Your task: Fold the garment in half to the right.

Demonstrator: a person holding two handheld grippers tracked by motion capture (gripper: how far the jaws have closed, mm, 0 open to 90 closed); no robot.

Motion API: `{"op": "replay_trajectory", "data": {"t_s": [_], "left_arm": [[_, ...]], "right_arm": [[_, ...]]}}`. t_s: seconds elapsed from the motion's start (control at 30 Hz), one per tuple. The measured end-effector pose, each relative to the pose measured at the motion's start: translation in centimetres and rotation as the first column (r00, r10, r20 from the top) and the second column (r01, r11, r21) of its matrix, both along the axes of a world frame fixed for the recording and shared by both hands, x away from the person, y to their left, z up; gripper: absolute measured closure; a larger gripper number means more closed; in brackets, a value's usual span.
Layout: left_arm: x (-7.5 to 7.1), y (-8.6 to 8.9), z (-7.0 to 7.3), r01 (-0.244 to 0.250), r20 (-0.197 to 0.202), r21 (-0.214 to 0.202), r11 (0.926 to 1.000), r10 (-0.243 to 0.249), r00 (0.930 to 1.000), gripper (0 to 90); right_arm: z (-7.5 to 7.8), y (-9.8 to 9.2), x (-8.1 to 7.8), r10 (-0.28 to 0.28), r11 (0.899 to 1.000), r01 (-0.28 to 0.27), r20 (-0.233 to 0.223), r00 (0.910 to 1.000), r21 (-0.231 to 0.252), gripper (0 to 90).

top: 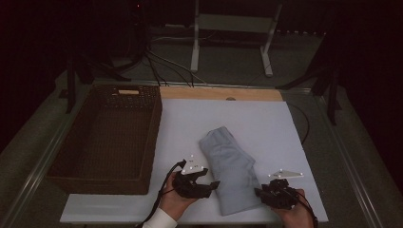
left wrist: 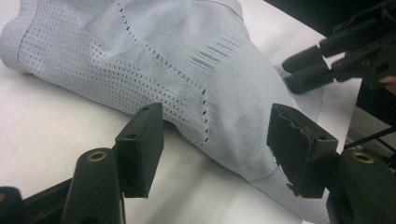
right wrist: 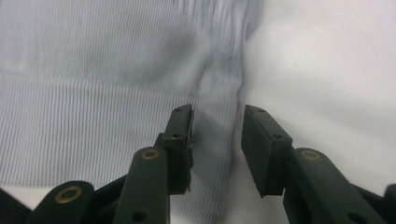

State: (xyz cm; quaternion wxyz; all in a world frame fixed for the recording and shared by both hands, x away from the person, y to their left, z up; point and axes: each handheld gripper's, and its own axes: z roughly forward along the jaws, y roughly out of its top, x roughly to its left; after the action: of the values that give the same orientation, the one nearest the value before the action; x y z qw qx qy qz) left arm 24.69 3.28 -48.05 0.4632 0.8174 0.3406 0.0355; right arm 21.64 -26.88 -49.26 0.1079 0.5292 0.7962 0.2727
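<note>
I see the folded grey garment (top: pixel 228 168) in the lower middle of the frame on the worktop (top: pixel 275 123), long axis running to upper left. My left tongs (top: pixel 213 185) stand wide at its lower left edge; right tongs (top: pixel 259 192), partly open, straddle its lower right hem without pressing.

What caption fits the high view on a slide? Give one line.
Two hand-held tongs, left and right, flank a folded grey garment on a white table beside a wicker basket.
</note>
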Motion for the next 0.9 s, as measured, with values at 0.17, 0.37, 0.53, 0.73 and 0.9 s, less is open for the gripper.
{"op": "replay_trajectory", "data": {"t_s": [0.17, 0.37, 0.53, 0.73, 0.9], "left_arm": [[0.0, 0.2, 0.1, -0.001, 0.001, 0.0, 1.0, 0.001, 1.0, 37.7], [0.1, 0.4, 0.2, -0.008, 0.005, -0.002, 1.0, 0.008, 1.0, 37.3], [0.1, 0.6, 0.4, -0.016, 0.011, -0.007, 0.9998, 0.017, 0.9998, 36.6], [0.2, 0.8, 0.4, -0.028, 0.015, -0.009, 0.9996, 0.028, 0.9995, 35.7], [0.3, 1.0, 0.4, -0.043, 0.019, -0.014, 0.999, 0.043, 0.9989, 34.9]], "right_arm": [[-0.4, 0.1, -0.4, 0.015, 1.0, -0.015, -0.028, 0.9995, 0.0, 64.0], [-0.5, -0.1, -0.5, 0.001, 1.0, 0.0, -0.05, 0.9987, 0.013, 62.2], [-0.3, -0.1, -0.7, 0.011, 1.0, -0.011, -0.052, 0.9986, 0.009, 80.5], [-0.1, -0.2, -0.6, 0.02, 1.0, -0.021, -0.038, 0.9991, -0.003, 83.0], [0.1, -0.5, -0.5, 0.008, 0.999, -0.008, -0.006, 0.9999, -0.041, 83.0]]}}
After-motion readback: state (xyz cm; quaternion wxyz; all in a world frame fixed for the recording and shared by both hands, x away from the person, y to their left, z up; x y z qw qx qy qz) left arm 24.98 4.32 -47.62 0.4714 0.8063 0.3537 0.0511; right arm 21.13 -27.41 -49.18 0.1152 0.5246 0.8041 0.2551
